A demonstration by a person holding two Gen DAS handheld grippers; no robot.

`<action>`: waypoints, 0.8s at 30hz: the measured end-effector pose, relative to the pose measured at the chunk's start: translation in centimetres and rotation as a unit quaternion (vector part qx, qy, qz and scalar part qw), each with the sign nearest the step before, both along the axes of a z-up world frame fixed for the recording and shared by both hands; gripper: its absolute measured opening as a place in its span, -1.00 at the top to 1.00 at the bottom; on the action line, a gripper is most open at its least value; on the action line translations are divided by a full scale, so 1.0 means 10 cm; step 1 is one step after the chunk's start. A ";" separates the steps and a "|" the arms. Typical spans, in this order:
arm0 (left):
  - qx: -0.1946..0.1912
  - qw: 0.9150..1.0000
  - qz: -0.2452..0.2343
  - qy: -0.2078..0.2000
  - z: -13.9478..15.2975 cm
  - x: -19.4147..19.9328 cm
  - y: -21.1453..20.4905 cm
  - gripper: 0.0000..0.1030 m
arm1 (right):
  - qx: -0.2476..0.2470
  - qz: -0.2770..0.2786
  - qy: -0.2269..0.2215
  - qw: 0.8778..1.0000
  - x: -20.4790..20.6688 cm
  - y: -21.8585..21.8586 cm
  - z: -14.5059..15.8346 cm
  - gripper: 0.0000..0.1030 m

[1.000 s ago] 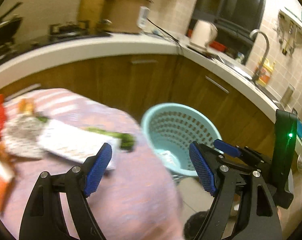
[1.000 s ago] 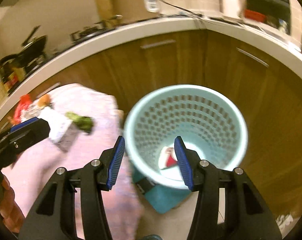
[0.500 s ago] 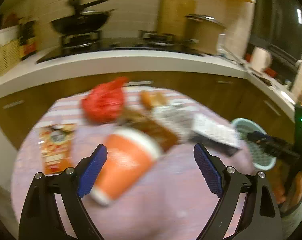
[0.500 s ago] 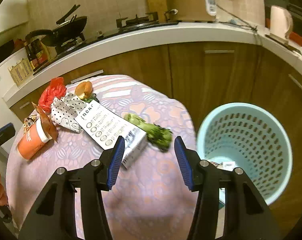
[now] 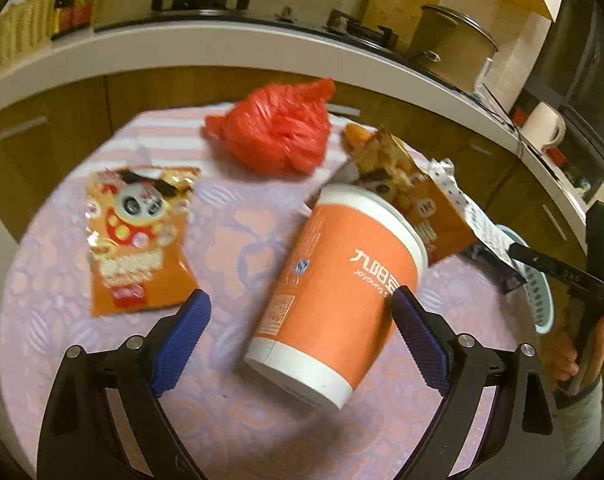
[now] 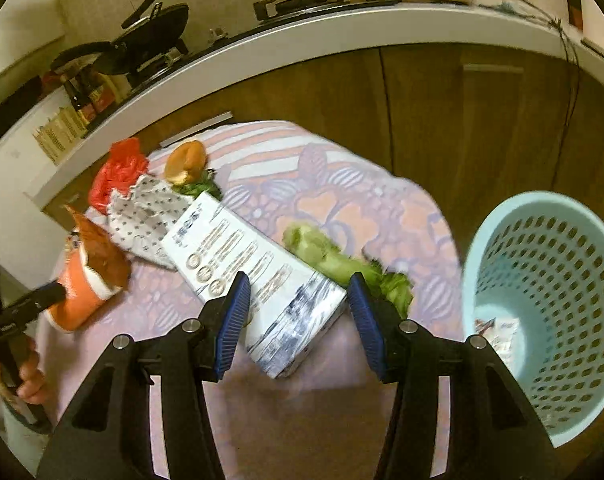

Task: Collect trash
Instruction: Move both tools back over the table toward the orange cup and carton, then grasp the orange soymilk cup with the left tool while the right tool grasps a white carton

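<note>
An orange paper cup (image 5: pixel 337 292) lies tipped on the round table, also seen in the right wrist view (image 6: pixel 84 288). My left gripper (image 5: pixel 298 332) is open, its jaws on either side of the cup's base. A snack packet (image 5: pixel 136 236), a red plastic bag (image 5: pixel 278 132) and an orange carton (image 5: pixel 413 184) lie around it. My right gripper (image 6: pixel 296 316) is open over the near end of a white box (image 6: pixel 254 276). A green vegetable stalk (image 6: pixel 341 264) lies beside the box. The pale blue trash basket (image 6: pixel 541 304) stands at the right, holding some scraps.
A bread roll (image 6: pixel 186 162) and spotted paper (image 6: pixel 142 212) lie at the table's far side. Wooden cabinets and a white counter (image 6: pixel 302 48) with pans and a pot curve behind. The tablecloth (image 5: pixel 238 420) has bare room in front of the cup.
My left gripper has swung from the basket to the table and closed in on the orange cup. My right gripper has moved from above the basket to the white box.
</note>
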State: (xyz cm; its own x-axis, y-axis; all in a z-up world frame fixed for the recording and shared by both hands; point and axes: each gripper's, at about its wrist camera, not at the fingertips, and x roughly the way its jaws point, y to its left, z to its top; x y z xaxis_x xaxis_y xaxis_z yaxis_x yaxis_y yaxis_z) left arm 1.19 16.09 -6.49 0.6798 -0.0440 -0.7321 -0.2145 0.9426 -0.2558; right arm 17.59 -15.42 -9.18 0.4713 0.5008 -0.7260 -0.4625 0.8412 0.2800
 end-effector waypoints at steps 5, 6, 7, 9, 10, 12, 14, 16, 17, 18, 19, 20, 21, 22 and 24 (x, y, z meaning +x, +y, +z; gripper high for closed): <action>-0.025 0.999 -0.041 0.009 -0.05 -0.03 -0.16 -0.73 | 0.008 0.027 0.018 0.999 -0.19 0.02 0.01 0.03; -0.026 0.998 -0.049 0.011 -0.06 -0.05 -0.21 -0.73 | 0.012 0.035 0.024 0.999 -0.25 0.03 0.01 0.03; -0.026 0.998 -0.057 0.011 -0.06 -0.07 -0.27 -0.73 | 0.014 0.042 0.029 0.999 -0.29 0.03 0.01 0.03; -0.022 0.997 -0.074 0.009 -0.04 -0.11 -0.37 -0.73 | 0.016 0.062 0.035 0.997 -0.41 0.08 0.01 0.03; -0.018 0.997 -0.077 0.007 -0.03 -0.12 -0.41 -0.73 | 0.017 0.073 0.038 0.997 -0.46 0.10 0.01 0.03; -0.007 0.997 -0.080 0.005 -0.02 -0.11 -0.46 -0.73 | 0.014 0.096 0.039 0.995 -0.56 0.16 0.00 0.03; 0.010 0.997 -0.077 0.007 -0.03 -0.07 -0.50 -0.73 | -0.010 0.100 0.020 0.995 -0.65 0.26 0.00 -0.08; 0.026 0.997 -0.070 0.016 -0.05 0.02 -0.51 -0.73 | -0.036 0.094 0.001 0.995 -0.68 0.35 0.00 -0.22; 0.036 0.997 -0.066 0.020 -0.07 0.06 -0.53 -0.73 | -0.044 0.091 -0.004 0.995 -0.68 0.39 -0.01 -0.28; 0.043 0.997 -0.065 0.022 -0.07 0.09 -0.54 -0.70 | -0.049 0.090 -0.006 0.995 -0.67 0.43 -0.02 -0.30; 0.051 0.996 -0.064 0.024 -0.08 0.12 -0.56 -0.70 | -0.053 0.088 -0.009 0.995 -0.65 0.47 -0.03 -0.31; 0.060 0.996 -0.063 0.027 -0.10 0.14 -0.58 -0.70 | -0.060 0.084 -0.013 0.995 -0.64 0.51 -0.04 -0.34; 0.067 0.995 -0.061 0.031 -0.11 0.16 -0.59 -0.69 | -0.067 0.080 -0.018 0.994 -0.62 0.54 -0.05 -0.37; 0.079 0.995 -0.058 0.038 -0.13 0.18 -0.62 -0.63 | -0.077 0.075 -0.025 0.994 -0.61 0.59 -0.07 -0.38; 0.097 0.993 -0.051 0.051 -0.18 0.20 -0.63 -0.42 | -0.087 0.073 -0.032 0.993 -0.58 0.65 -0.10 -0.38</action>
